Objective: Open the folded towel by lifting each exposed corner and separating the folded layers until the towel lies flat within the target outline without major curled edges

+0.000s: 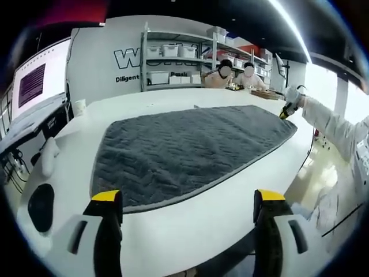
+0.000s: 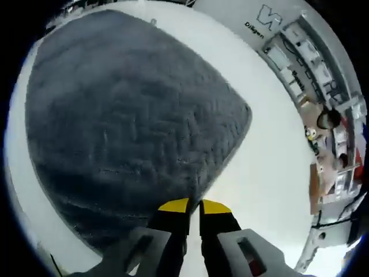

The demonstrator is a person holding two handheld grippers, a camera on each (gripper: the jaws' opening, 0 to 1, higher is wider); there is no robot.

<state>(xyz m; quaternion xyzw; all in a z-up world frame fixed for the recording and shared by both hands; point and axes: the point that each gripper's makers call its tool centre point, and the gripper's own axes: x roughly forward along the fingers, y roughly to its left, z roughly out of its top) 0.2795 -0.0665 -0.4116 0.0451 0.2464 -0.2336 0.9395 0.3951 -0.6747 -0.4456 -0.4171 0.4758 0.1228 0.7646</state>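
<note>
Towel [image 2: 127, 104] edge is pinched by the right gripper [image 2: 194, 206] and should be drawn outward gently; left gripper [image 1: 187, 199] is spread wide.

Large dark lettering on the white back wall [image 1: 109, 52] is showing a partly hidden "W", with a smaller line beneath it beginning "Diligent" before the shelving [image 1: 173, 57] is cutting it off. In the right gripper view, the same wall [image 2: 253, 17] is carrying the lettering tilted, with only "Diligen" readable. A screen [image 1: 34, 81] at the left is displaying a dark block of text too small to read.
</note>
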